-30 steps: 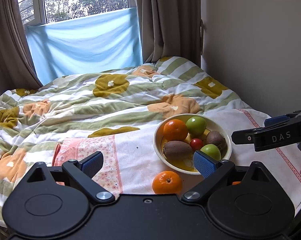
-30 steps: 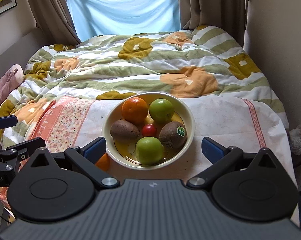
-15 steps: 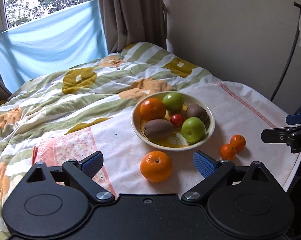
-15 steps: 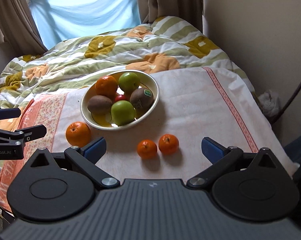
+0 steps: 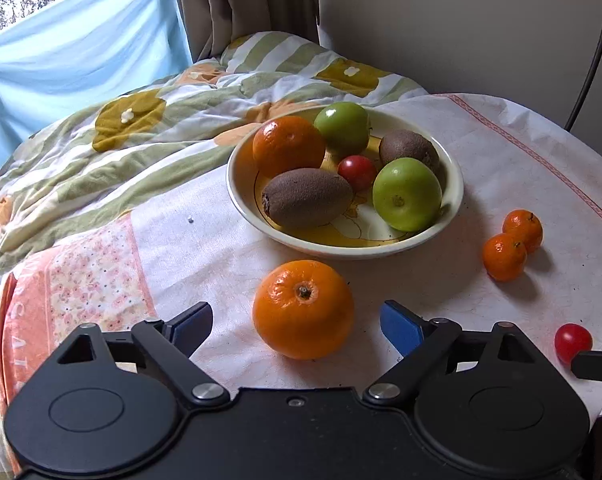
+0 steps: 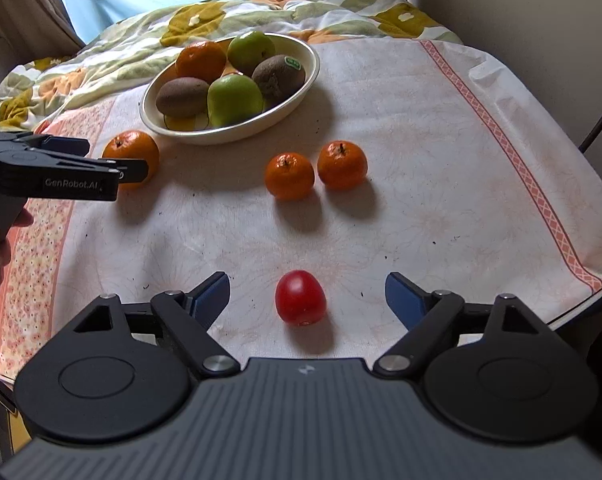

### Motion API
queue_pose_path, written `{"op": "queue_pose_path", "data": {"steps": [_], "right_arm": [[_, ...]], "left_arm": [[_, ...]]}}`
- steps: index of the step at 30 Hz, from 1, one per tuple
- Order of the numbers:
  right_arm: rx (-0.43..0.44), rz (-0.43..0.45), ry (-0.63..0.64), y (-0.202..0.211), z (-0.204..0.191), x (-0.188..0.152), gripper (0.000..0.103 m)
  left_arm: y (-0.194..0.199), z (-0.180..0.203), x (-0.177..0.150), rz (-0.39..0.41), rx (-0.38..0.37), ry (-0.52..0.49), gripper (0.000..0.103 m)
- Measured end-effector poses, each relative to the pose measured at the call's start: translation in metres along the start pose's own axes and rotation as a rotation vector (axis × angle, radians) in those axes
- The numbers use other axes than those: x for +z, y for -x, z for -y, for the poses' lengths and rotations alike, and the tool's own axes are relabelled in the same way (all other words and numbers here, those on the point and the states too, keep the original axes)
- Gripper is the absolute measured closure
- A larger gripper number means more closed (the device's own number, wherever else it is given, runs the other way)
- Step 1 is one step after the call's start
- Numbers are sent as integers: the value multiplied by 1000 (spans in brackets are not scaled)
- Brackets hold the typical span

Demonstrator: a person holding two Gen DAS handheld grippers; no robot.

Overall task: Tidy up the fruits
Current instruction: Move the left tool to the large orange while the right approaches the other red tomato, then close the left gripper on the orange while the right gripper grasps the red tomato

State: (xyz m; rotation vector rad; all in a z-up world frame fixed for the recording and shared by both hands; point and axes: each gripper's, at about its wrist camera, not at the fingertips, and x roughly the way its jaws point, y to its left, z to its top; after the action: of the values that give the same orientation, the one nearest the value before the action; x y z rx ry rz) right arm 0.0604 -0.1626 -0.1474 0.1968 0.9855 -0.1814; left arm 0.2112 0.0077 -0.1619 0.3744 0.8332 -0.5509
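A cream bowl holds an orange, two green apples, two kiwis and a small red tomato. A big orange lies on the cloth just in front of my open, empty left gripper. Two small mandarins lie side by side right of the bowl. A red tomato lies between the open jaws of my empty right gripper, not touched.
The round table has a white and pink cloth; its edge runs close at the right and front. A flowered quilt on a bed lies behind. The left gripper's body shows at the left in the right wrist view.
Both grippers have drawn back and tilted down towards the table. The big orange now sits close before the left gripper and the red tomato has come into view between the right jaws.
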Motion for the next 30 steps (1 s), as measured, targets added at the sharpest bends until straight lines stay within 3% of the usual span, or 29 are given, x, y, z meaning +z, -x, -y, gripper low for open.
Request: {"op": "queue_pose_path", "data": {"steps": [6, 11, 22, 25, 27, 30], "right_arm": [[13, -21, -4, -12, 1, -3, 11], [24, -41, -6, -18, 1, -3, 20], [19, -56, -6, -20, 1, -3, 34], [20, -57, -3, -20, 2, -3, 39], [26, -57, 3, -20, 1, -3, 50], [33, -60, 14, -20, 0, -2, 52]], "left_arm": [[-13, 1, -2, -20, 2, -3, 16], [-25, 0, -1, -46, -20, 9, 38], [-20, 0, -6, -45, -24, 38, 39], [-15, 3, -11, -44, -13, 46, 39], [-11, 5, -15, -45, -12, 51, 39], [-5, 8, -20, -43, -13, 61, 39]]}}
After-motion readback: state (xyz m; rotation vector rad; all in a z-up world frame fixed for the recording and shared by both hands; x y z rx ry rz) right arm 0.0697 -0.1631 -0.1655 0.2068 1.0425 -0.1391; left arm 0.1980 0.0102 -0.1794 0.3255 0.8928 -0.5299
